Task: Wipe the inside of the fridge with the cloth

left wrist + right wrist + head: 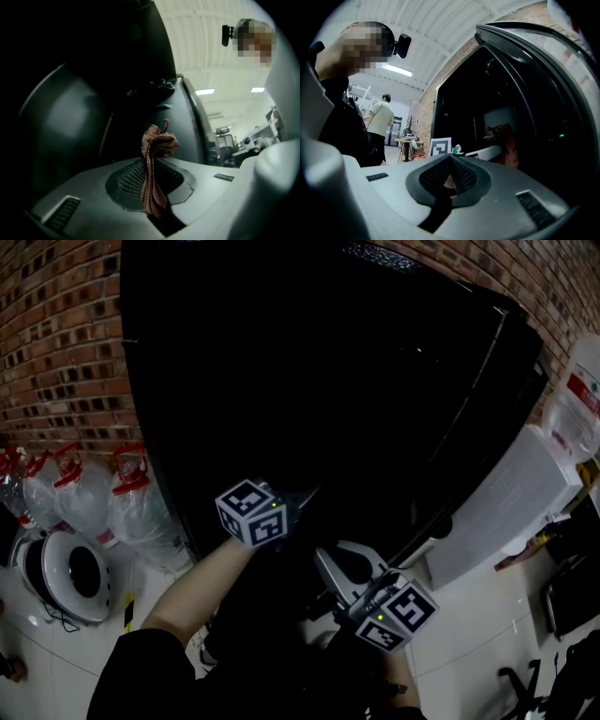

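Note:
A reddish-brown cloth (157, 161) stands bunched up between the jaws of my left gripper (155, 187), which is shut on it. In the head view, that gripper's marker cube (251, 512) sits at the lower edge of the dark open fridge (281, 381); its tips are lost in the dark. My right gripper (354, 570) is lower and to the right, in front of the fridge. Its jaws (450, 161) look shut with nothing held. From the right gripper view, the cloth (502, 136) shows inside the dark fridge opening, beside the left marker cube (440, 146).
The fridge door (483, 418) hangs open at the right. Several water jugs (141, 507) and a round white appliance (70, 573) stand on the floor at left. A white unit (511, 502) with a water bottle (577, 399) is at right. A person (380, 117) stands far behind.

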Demonstrator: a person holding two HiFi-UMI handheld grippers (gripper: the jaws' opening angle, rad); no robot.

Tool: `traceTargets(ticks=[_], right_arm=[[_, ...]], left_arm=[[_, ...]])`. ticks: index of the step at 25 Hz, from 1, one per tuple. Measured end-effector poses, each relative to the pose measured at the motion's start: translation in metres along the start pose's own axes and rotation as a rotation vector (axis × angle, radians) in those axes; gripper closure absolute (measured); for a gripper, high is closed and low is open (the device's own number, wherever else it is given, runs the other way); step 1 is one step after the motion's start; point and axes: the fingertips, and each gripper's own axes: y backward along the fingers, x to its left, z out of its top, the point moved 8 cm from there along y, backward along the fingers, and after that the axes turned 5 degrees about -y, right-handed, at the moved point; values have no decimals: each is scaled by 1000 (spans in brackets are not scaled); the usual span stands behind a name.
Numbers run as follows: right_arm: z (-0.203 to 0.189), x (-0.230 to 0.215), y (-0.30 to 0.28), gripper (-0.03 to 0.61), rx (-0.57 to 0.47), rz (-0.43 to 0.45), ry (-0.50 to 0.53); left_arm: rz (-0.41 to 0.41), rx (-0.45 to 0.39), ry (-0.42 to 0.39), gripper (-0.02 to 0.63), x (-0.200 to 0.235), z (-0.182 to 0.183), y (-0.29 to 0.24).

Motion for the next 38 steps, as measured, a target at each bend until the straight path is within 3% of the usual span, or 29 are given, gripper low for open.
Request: traceTargets(ticks=[5, 8, 15, 21, 30, 38], right_arm=[[-8, 9, -5, 574, 7, 30, -9], [-11, 9, -6, 574, 7, 29, -16], [-16, -2, -7, 574, 12, 10, -30], [-17, -13, -9, 574, 5, -2, -42], [-22, -24, -12, 574, 22, -5, -53], [-25, -31, -19, 574, 35, -9, -59]], left_arm=[[-167, 33, 91, 568, -30, -30, 13], [-193, 75, 88, 568, -38, -42, 12], [-146, 178, -65, 568, -31, -46, -18], [-185, 241, -145, 566, -21, -46, -32], [-43, 257, -95, 568, 21, -59, -43], [7, 279, -96, 568, 52, -64, -58]])
